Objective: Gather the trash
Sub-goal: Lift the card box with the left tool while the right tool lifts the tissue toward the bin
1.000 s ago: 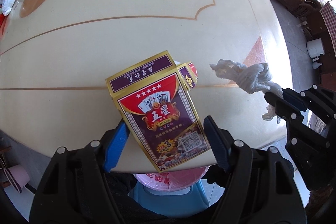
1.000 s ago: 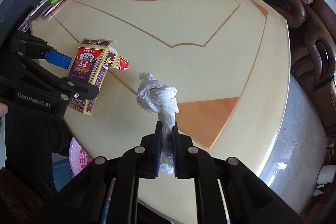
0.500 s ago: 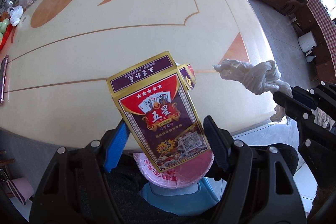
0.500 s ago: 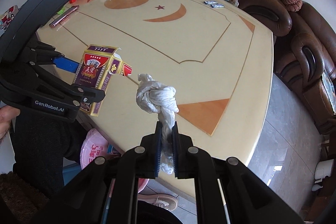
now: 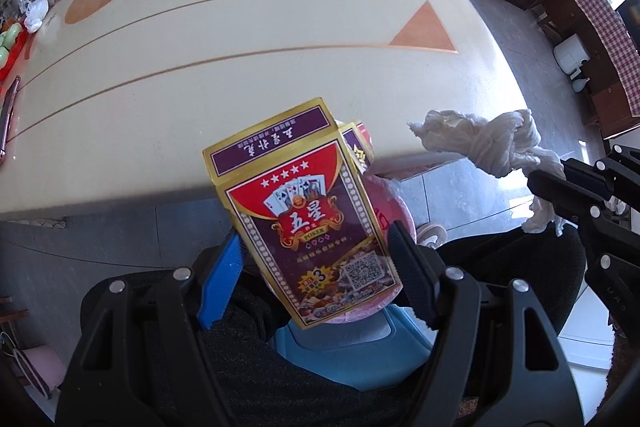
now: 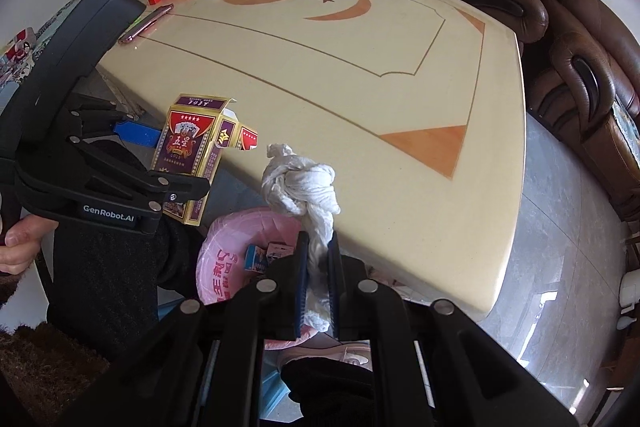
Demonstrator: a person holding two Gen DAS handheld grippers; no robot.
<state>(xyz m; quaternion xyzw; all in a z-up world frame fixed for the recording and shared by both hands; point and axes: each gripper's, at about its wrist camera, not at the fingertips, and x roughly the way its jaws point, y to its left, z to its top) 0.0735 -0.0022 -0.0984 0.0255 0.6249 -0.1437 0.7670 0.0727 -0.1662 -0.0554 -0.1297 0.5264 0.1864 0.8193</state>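
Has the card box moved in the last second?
Yes. The card box, held in the left gripper, has pulled back off the table edge and now hangs over the pink-lined bin.

Bright daylight, sheen on the table (image 6: 360, 99), sharp focus, strong fisheye edge bending.

Glossy printed cardboard with gold foil edges on the card box (image 5: 308, 211). Soft, crumpled white tissue paper (image 6: 302, 187), matt. Polished, smooth cream worktop (image 6: 320, 67), faintly reflective. Thin pink plastic bag liner (image 6: 224, 259). Matt black plastic hand-held gripper (image 5: 316, 267), ribbed pads.
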